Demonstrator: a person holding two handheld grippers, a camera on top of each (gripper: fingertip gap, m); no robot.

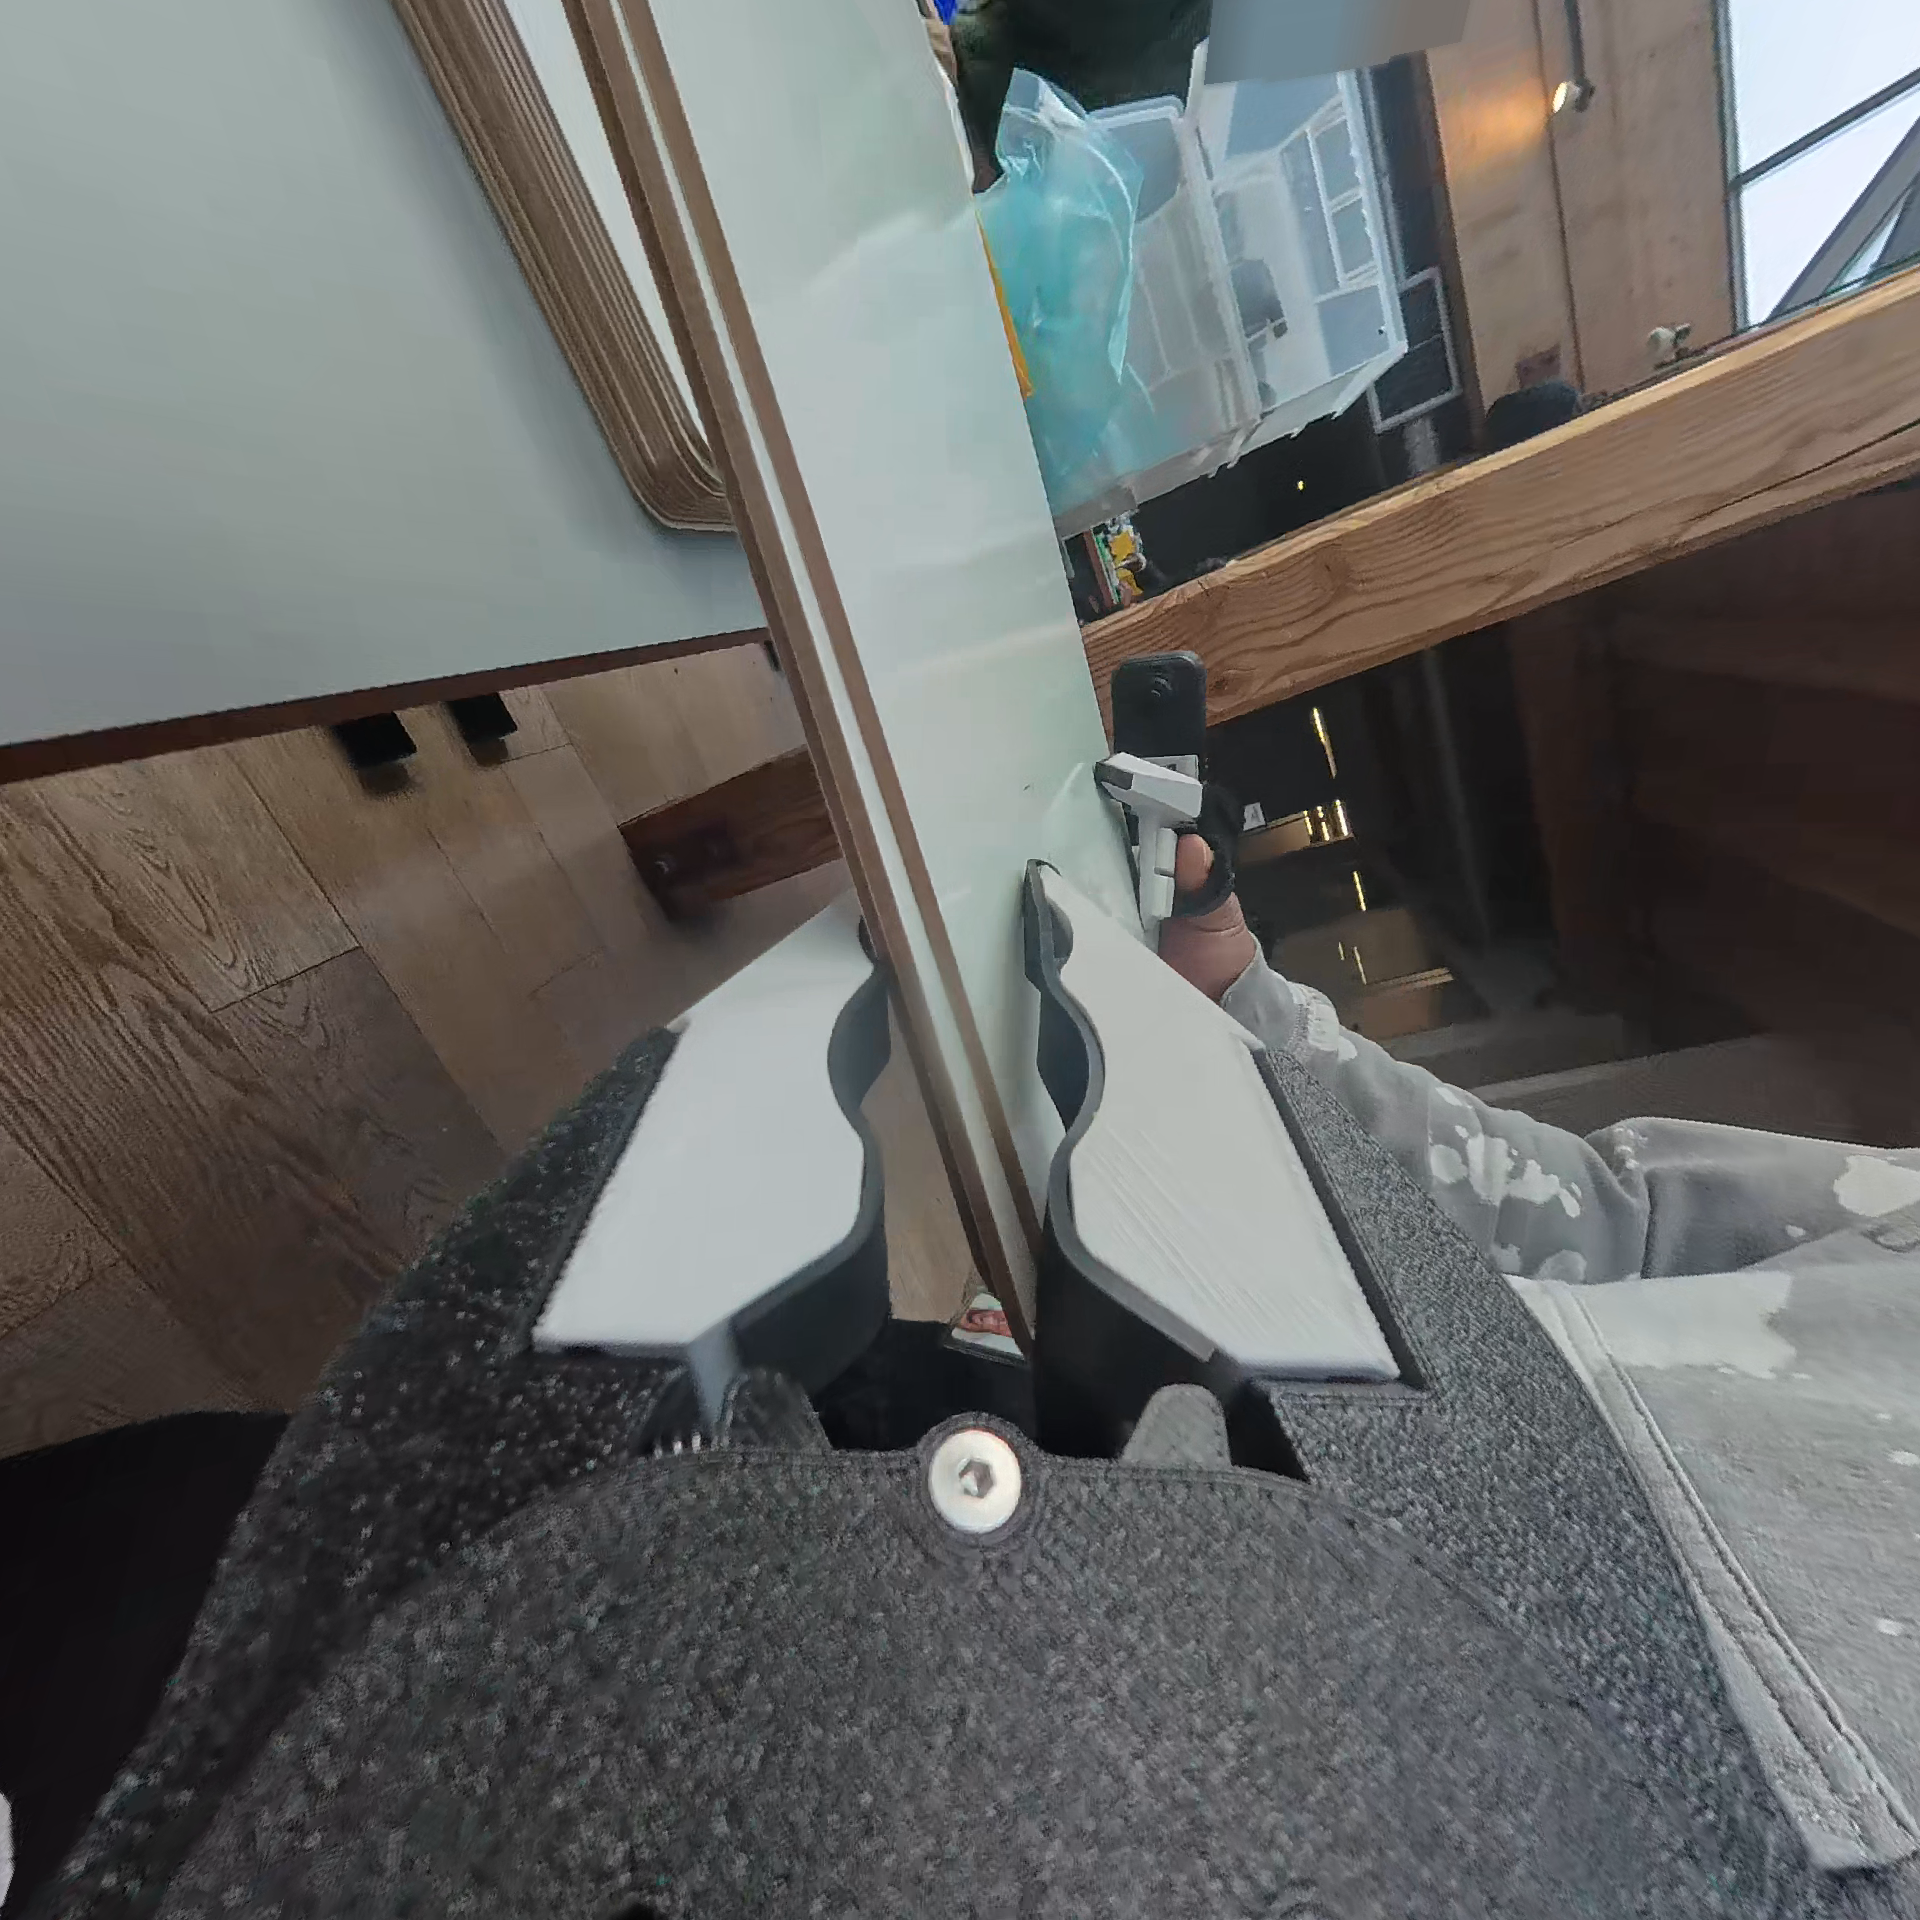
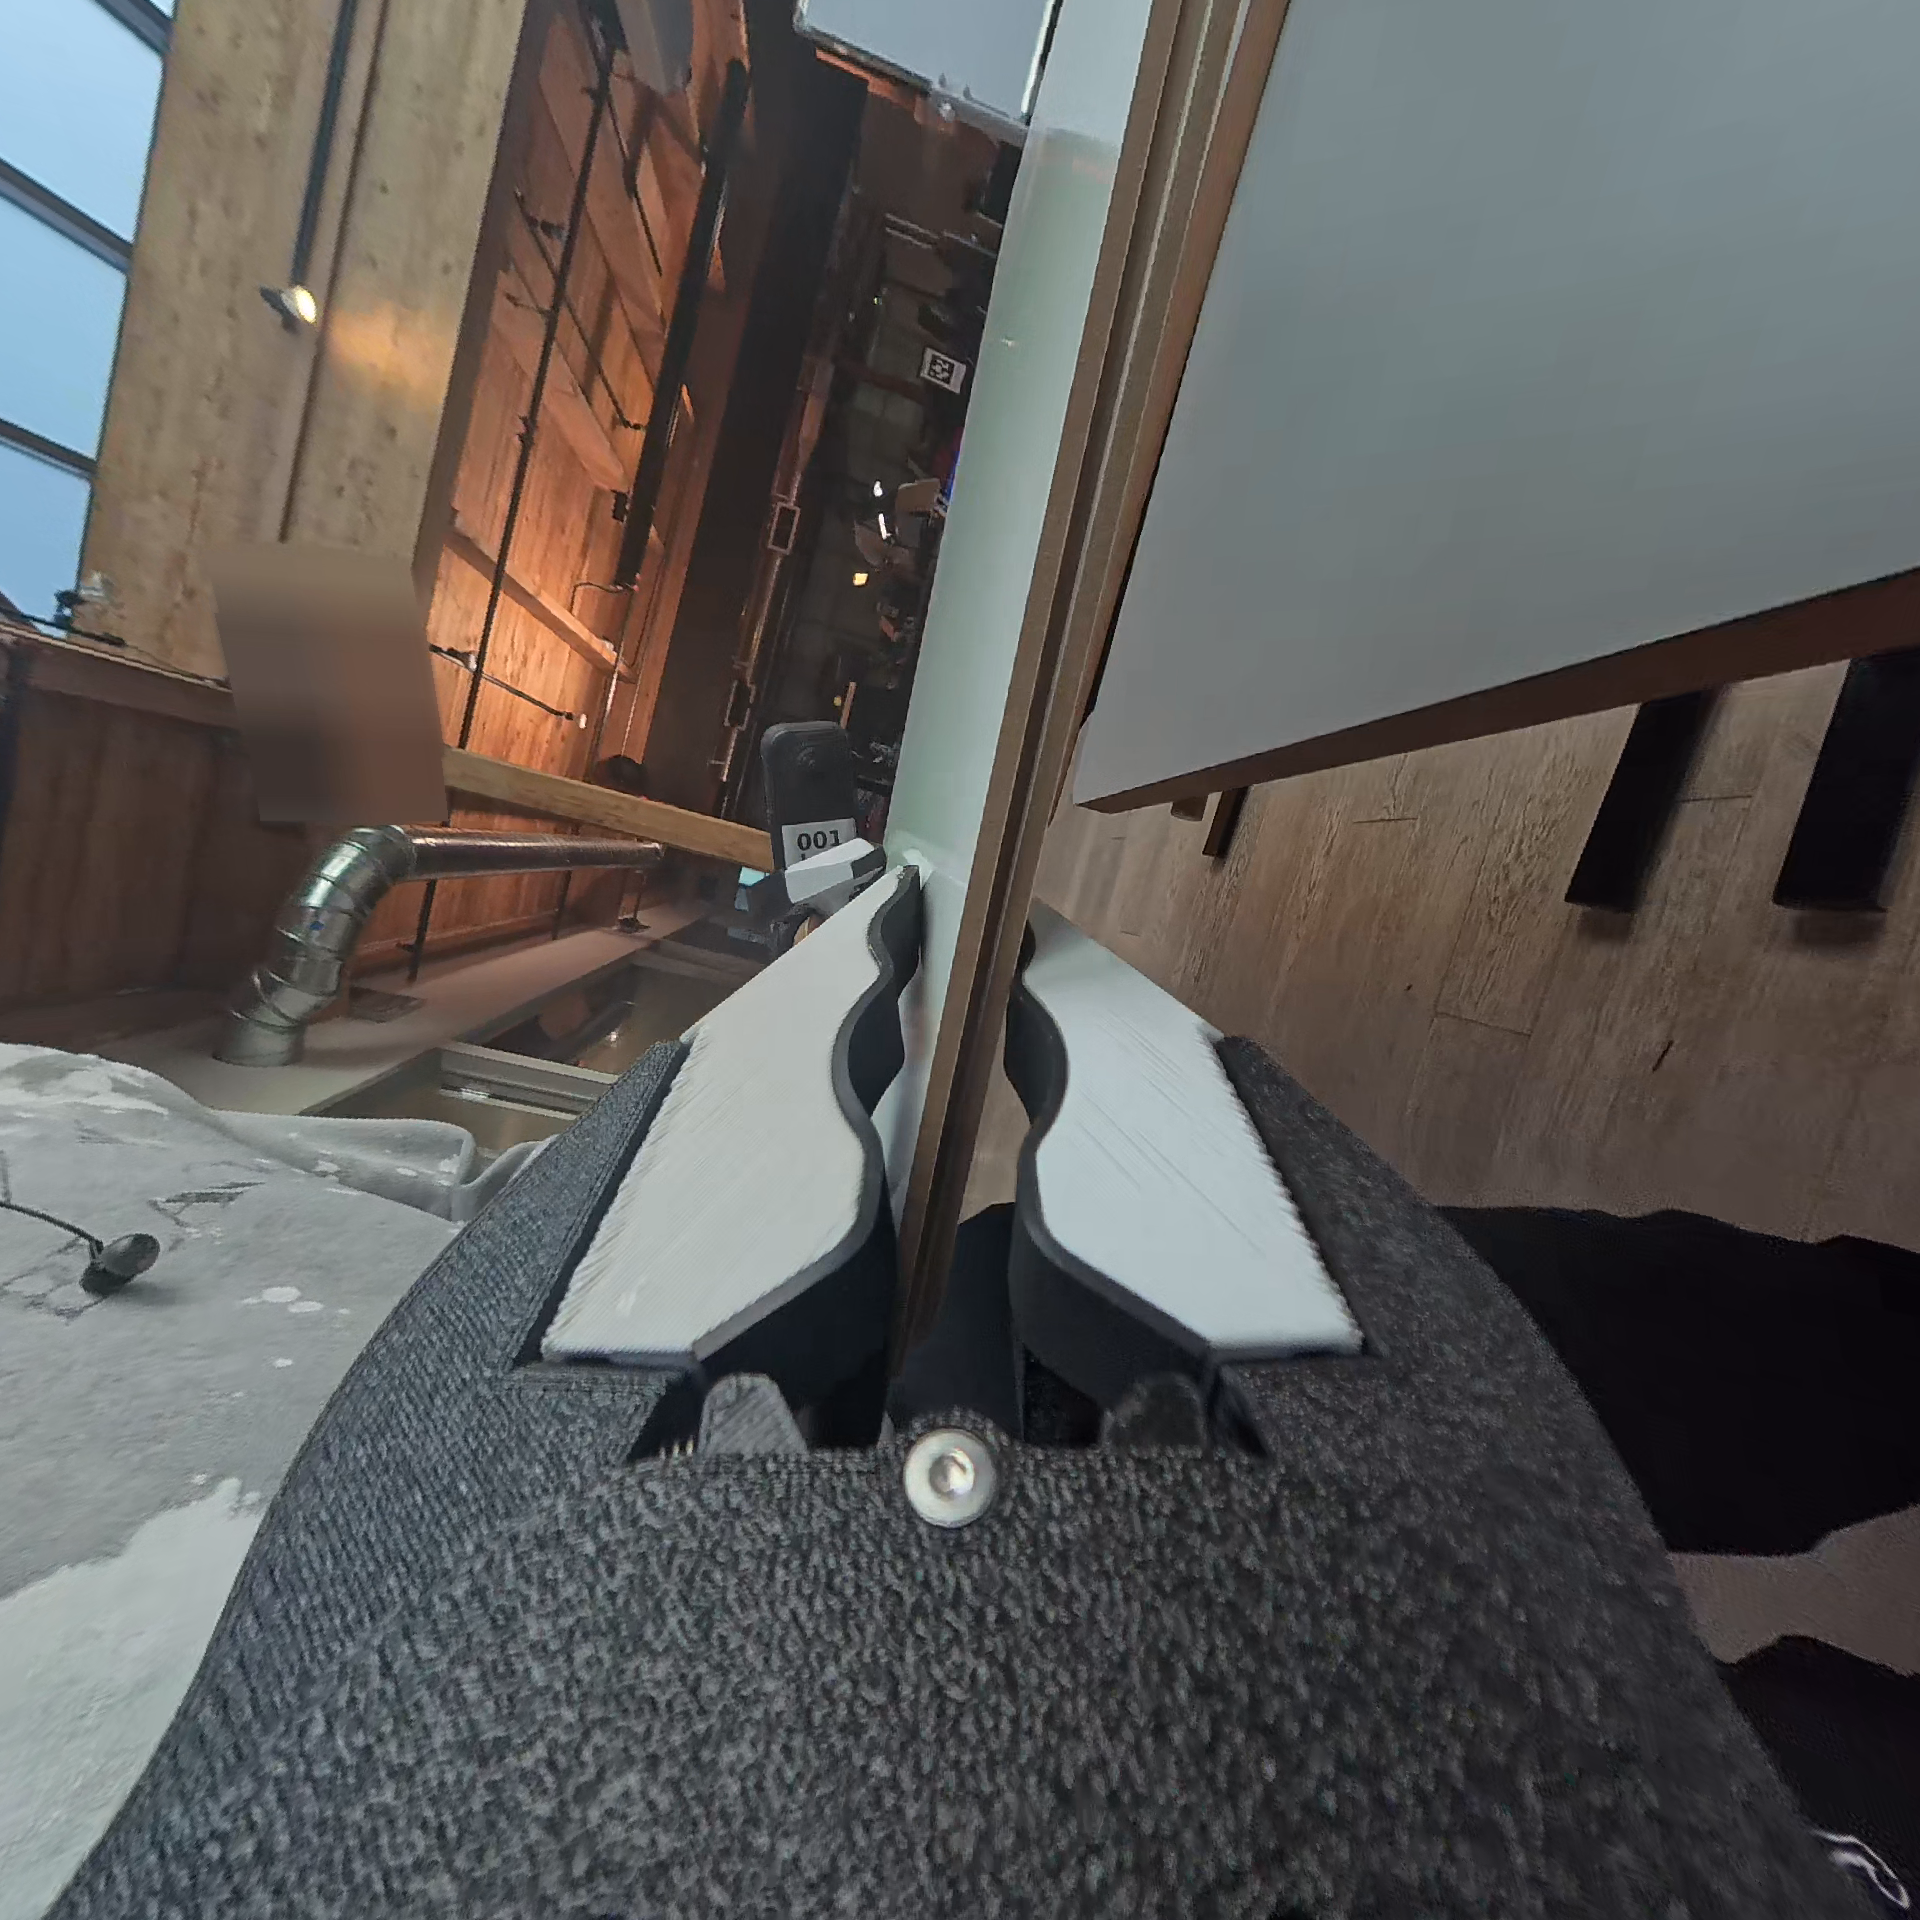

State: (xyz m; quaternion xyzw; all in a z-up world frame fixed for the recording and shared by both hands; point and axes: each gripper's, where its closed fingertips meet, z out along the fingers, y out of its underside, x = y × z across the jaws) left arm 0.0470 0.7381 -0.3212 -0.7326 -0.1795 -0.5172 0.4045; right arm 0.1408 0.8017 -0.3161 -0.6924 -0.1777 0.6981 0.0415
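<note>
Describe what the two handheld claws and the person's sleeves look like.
Both the left claw and the right claw have a dark grey, rough-textured body with one silver hex screw at its centre. Their fingers are light grey and ribbed on top, with black wavy-edged inner pads. The far claw in the right wrist view bears a small white sticker. The sleeve is pale grey with whitish blotches.

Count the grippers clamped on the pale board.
2. The left gripper clamps the board at one spot; the right gripper clamps the same edge farther along. None seems hidden.
</note>
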